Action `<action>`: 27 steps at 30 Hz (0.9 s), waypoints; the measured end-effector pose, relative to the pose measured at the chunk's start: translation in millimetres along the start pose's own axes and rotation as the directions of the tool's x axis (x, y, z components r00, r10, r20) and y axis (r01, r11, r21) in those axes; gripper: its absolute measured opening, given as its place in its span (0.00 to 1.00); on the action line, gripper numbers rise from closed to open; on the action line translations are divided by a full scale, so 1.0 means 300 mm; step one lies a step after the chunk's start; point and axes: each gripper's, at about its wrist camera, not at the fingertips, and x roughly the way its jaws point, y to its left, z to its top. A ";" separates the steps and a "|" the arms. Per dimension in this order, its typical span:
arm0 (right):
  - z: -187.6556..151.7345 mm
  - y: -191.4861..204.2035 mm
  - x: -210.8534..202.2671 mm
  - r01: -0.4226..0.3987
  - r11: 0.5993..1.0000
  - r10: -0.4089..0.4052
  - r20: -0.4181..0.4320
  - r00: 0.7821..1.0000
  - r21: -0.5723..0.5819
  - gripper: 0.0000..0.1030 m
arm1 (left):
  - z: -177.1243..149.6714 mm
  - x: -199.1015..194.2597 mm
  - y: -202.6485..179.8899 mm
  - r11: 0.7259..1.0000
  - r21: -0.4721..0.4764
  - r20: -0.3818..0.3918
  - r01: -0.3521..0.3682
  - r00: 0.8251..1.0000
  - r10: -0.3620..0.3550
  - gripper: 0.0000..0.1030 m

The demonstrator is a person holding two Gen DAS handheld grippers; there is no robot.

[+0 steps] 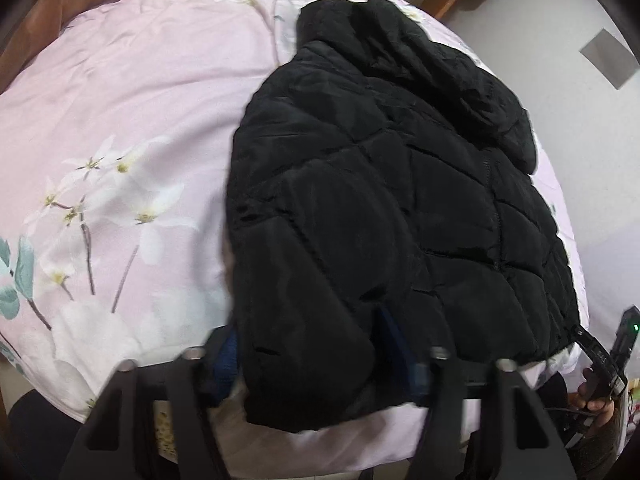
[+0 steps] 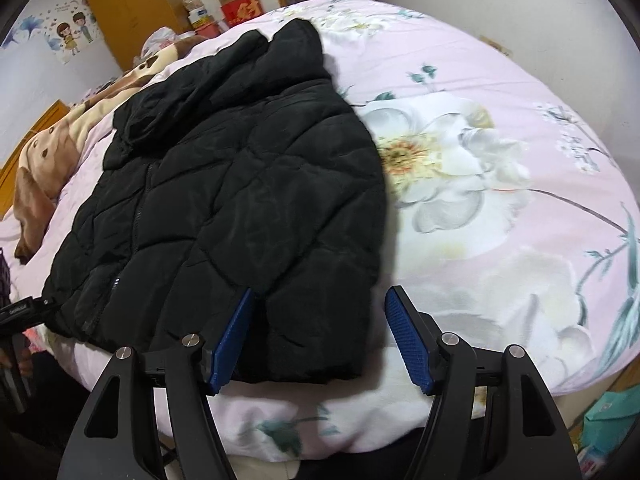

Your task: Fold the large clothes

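The black quilted puffer jacket (image 2: pixel 224 200) lies on the bed's pink floral duvet (image 2: pixel 500 152), hem toward me at the near edge, collar (image 2: pixel 288 48) away, zip running up the middle. Both sides look already brought in over the body, so I judge the step in hand to be gripping the hem corners for the fold upward toward the collar.

My right tongs (image 2: pixel 320 336) stand wide open, holding nothing. The left blue pad (image 2: pixel 232 340) touches or overlaps the hem; the right pad (image 2: pixel 408 340) sits clear of the jacket, over the duvet. My left tongs (image 1: pixel 316 360) are low against the jacket's near corner, with padded fabric bulging across the gap. The blue pads are mostly hidden behind it and the picture is blurred, so I cannot tell whether they are closed on the cloth or only straddling it.

To do this well, I would centre each pair on its own hem corner and push deep, so the pads catch every layer, not only the slippery shell. I would keep the duvet out of the bite. Both corners should rise together, level, or the puffy stack is likely to slide apart.
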 end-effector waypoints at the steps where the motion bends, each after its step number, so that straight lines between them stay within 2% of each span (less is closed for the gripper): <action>1: 0.000 0.010 0.006 -0.001 1.000 0.001 -0.016 1.000 -0.002 0.62 | -0.001 -0.007 -0.007 1.000 0.009 0.009 -0.007 1.000 0.007 0.48; 4: 0.007 0.022 -0.005 0.025 1.000 -0.025 -0.028 0.999 0.011 0.49 | 0.001 -0.043 -0.014 1.000 0.011 0.027 0.002 1.000 -0.002 0.35; 5: 0.010 0.024 -0.017 0.026 1.000 -0.026 -0.017 1.000 0.013 0.35 | 0.004 -0.064 -0.021 1.000 0.015 0.036 0.009 0.999 -0.009 0.34; 6: 0.014 0.025 -0.035 0.024 1.000 -0.024 -0.004 1.000 0.006 0.29 | 0.009 -0.079 -0.030 1.000 0.026 0.044 0.008 0.999 -0.009 0.30; 8: 0.022 0.029 -0.057 0.003 1.000 -0.003 0.011 1.000 -0.003 0.23 | 0.017 -0.114 -0.054 0.999 0.050 0.063 0.003 0.998 -0.006 0.27; 10: 0.030 0.037 -0.078 -0.004 1.000 0.004 0.024 1.000 -0.015 0.21 | 0.026 -0.152 -0.092 0.997 0.074 0.084 0.002 0.996 -0.008 0.23; 15: 0.037 0.077 -0.173 -0.026 0.999 0.030 0.088 0.996 -0.046 0.17 | 0.037 -0.233 -0.140 0.995 0.102 0.113 0.020 0.993 -0.032 0.20; 22: 0.060 0.095 -0.341 -0.048 0.994 0.062 0.154 0.986 -0.094 0.16 | 0.023 -0.392 -0.112 0.993 0.080 0.147 0.092 0.984 -0.103 0.19; 27: 0.113 0.114 -0.390 -0.054 0.990 0.076 0.179 0.981 -0.127 0.16 | 0.075 -0.405 -0.123 0.992 0.081 0.145 0.101 0.983 -0.112 0.19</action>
